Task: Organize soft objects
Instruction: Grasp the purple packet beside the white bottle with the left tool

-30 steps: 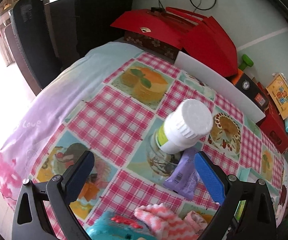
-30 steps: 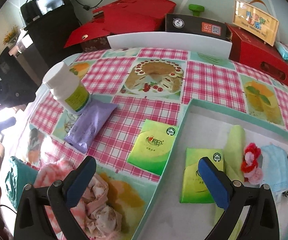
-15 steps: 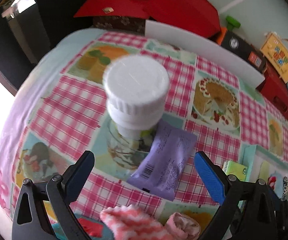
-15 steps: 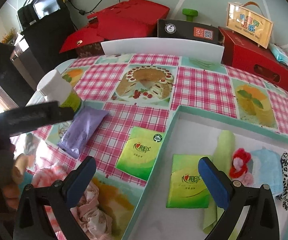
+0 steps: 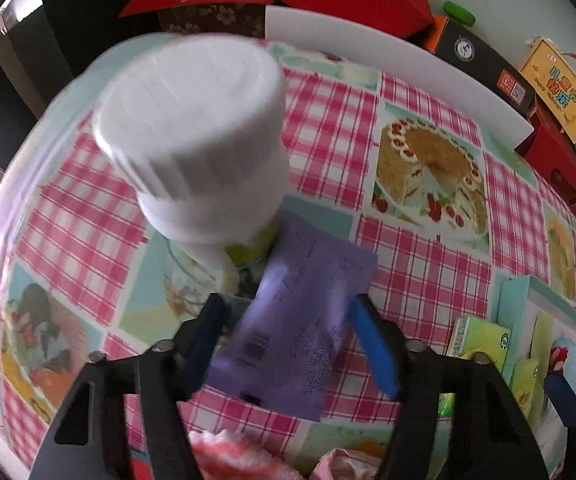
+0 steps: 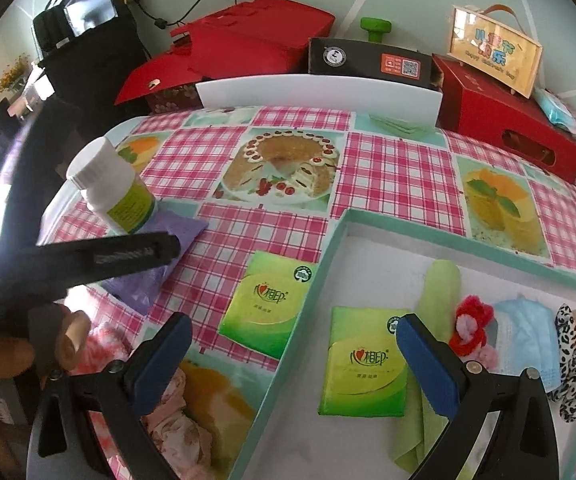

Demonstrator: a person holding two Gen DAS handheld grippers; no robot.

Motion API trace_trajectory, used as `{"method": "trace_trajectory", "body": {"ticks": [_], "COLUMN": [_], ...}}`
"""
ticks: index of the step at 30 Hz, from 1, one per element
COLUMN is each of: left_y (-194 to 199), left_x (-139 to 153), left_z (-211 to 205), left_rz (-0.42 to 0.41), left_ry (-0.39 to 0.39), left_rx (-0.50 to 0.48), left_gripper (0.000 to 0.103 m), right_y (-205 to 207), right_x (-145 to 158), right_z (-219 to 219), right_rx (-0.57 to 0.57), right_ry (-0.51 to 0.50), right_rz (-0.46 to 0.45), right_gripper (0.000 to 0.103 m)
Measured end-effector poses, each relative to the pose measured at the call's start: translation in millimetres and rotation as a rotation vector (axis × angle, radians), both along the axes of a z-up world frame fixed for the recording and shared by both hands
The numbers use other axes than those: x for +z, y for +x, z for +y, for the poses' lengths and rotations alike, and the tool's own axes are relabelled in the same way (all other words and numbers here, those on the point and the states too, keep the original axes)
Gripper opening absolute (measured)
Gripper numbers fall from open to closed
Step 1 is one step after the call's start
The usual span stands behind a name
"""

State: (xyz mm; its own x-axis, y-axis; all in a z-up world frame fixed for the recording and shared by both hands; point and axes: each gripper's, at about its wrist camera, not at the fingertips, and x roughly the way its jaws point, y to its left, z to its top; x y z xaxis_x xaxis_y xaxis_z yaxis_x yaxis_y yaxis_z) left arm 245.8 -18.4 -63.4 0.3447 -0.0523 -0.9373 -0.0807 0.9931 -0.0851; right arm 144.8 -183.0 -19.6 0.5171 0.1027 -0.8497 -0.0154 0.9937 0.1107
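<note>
Soft things are being sorted into a shallow box (image 6: 329, 236) with a mint-green rim that sits on the right side of the table (image 6: 399, 168), which wears a pink checked cloth printed with cakes. Inside the box lie a green tissue pack (image 6: 363, 368), a pale green cloth (image 6: 439, 288), a red woolly piece (image 6: 472, 320), a blue face mask (image 6: 523, 328) and a leopard-print band (image 6: 571, 360). Left on the cloth outside it are a second green tissue pack (image 6: 270, 304), pink fabric at the near edge (image 6: 176, 428), and a purple packet (image 5: 303, 320) whose far end touches or slips under a white-capped bottle (image 5: 200, 140). The step in hand looks like picking up that packet: the left hand-held gripper (image 5: 288, 344) points steeply down with the packet between its blue pads, the jaws closing, though gaps show on both sides and nothing is pinched yet. The right hand-held gripper (image 6: 295, 364) hangs wide open over the near rim of the box, empty. The next move likely calls for finishing the squeeze across the packet's width, then drawing it clear of the bottle without tipping it, since the bottle stands tight against it, and carrying it to the box.
</note>
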Motion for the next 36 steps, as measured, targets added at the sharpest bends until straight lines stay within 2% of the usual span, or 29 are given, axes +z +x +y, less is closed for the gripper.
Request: {"method": "trace_trajectory", "body": {"ticks": [9, 11, 12, 20, 27, 30, 33, 36], "left_y": [-5, -8, -10, -13, -13, -12, -10, -7], "left_x": [2, 3, 5, 6, 11, 9, 9, 9], "left_z": [7, 15, 18, 33, 39, 37, 33, 27], "left_rz": [-0.018, -0.018, -0.016, -0.005, -0.001, 0.006, 0.012, 0.007], "left_ry": [-0.043, -0.046, -0.039, -0.087, -0.084, -0.083, -0.042, -0.045], "left_rx": [0.006, 0.013, 0.028, 0.046, 0.048, 0.052, 0.053, 0.049], "left_gripper": [0.055, 0.048, 0.038, 0.038, 0.038, 0.040, 0.058, 0.067], "right_y": [0, 0, 0, 3, 5, 4, 4, 2], "right_x": [1, 1, 1, -2, -7, -8, -9, -6], "right_z": [9, 11, 11, 7, 1, 0, -3, -8], "right_rx": [0.046, 0.054, 0.059, 0.063, 0.028, 0.030, 0.025, 0.016], "right_ry": [-0.002, -0.014, -0.021, -0.071, -0.025, -0.014, -0.010, -0.005], "right_rz": [-0.012, -0.011, -0.010, 0.023, 0.038, 0.032, 0.030, 0.022], "right_gripper": [0.103, 0.103, 0.103, 0.103, 0.103, 0.103, 0.103, 0.103]}}
